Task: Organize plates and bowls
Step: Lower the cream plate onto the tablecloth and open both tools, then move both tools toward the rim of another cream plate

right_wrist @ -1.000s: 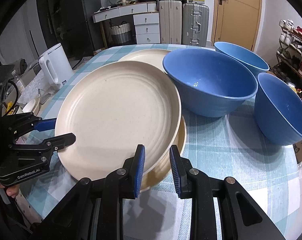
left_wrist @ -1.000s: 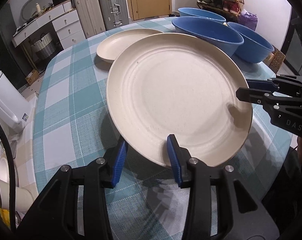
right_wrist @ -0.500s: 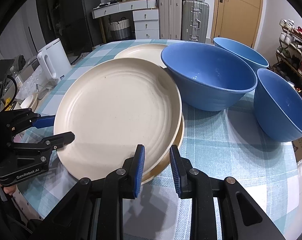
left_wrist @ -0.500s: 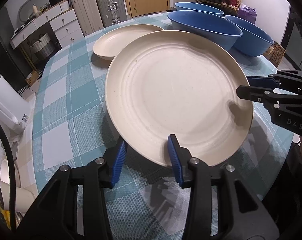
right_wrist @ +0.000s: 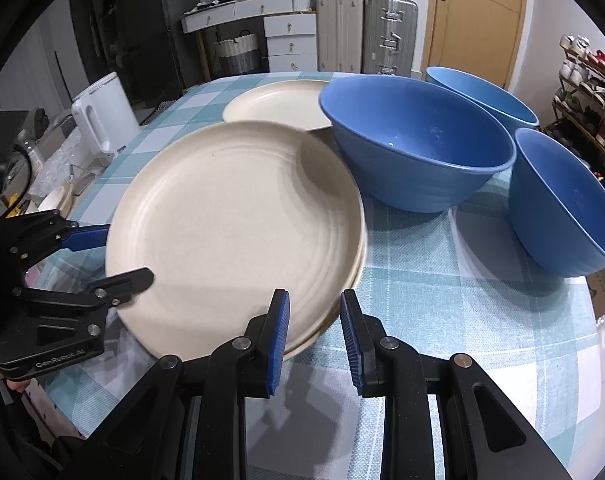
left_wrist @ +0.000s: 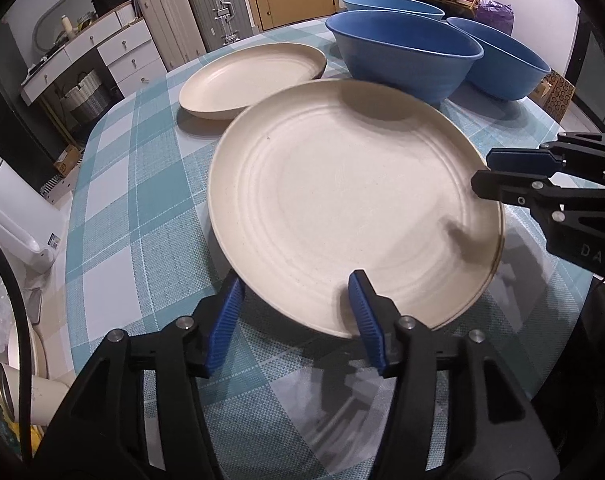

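Note:
A large cream plate [left_wrist: 342, 208] lies stacked on another cream plate, whose rim [right_wrist: 338, 312] peeks out beneath it. My left gripper [left_wrist: 294, 312] is open, its fingers straddling the stack's near rim. My right gripper [right_wrist: 314, 328] is open at the stack's edge; it also shows in the left wrist view [left_wrist: 490, 176]. A third cream plate [left_wrist: 250, 76] lies behind. Three blue bowls stand further back: one [right_wrist: 418, 148] touching the stack, one [right_wrist: 562, 204] to the right, one [right_wrist: 482, 96] behind.
The round table [left_wrist: 142, 208] has a teal check cloth. A white kettle [right_wrist: 102, 116] stands off its left side. Suitcases [right_wrist: 366, 32], drawers and a shoe rack [right_wrist: 590, 92] line the room behind.
The top plate came down and now rests flat on the plate below. Both grippers widened and let go of its rim.

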The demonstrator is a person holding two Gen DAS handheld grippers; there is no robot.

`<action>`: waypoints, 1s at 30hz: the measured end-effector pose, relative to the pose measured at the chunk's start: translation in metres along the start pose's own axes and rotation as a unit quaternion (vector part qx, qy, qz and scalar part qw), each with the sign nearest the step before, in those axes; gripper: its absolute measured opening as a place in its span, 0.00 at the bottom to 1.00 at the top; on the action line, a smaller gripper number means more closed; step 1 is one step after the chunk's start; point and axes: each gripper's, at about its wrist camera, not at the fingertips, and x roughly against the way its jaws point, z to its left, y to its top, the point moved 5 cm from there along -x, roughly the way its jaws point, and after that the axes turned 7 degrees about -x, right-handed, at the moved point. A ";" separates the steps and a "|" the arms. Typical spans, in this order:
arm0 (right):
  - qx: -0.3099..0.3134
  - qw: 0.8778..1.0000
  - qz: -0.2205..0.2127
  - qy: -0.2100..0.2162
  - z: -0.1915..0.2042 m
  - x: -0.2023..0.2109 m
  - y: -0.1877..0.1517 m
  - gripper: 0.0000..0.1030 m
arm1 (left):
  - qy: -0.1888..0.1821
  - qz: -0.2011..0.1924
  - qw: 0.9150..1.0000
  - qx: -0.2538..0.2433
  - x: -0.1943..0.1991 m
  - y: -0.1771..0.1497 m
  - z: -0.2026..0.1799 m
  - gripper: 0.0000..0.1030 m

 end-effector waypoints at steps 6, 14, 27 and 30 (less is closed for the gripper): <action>0.014 1.000 -0.009 -0.012 0.005 -0.001 0.000 0.30 | 0.011 0.003 1.000 -0.006 -0.003 -0.001 0.002 0.64; 0.004 1.000 -0.015 -0.006 0.000 0.002 0.003 0.46 | -0.011 -0.019 0.999 0.037 0.001 0.001 0.018 0.78; -0.003 0.998 -0.061 0.008 -0.003 0.026 0.028 0.94 | -0.021 -0.055 0.990 0.128 0.015 0.014 0.046 0.99; -0.013 0.997 -0.075 0.013 -0.005 0.033 0.039 0.98 | -0.014 -0.059 0.988 0.143 0.019 0.015 0.050 0.99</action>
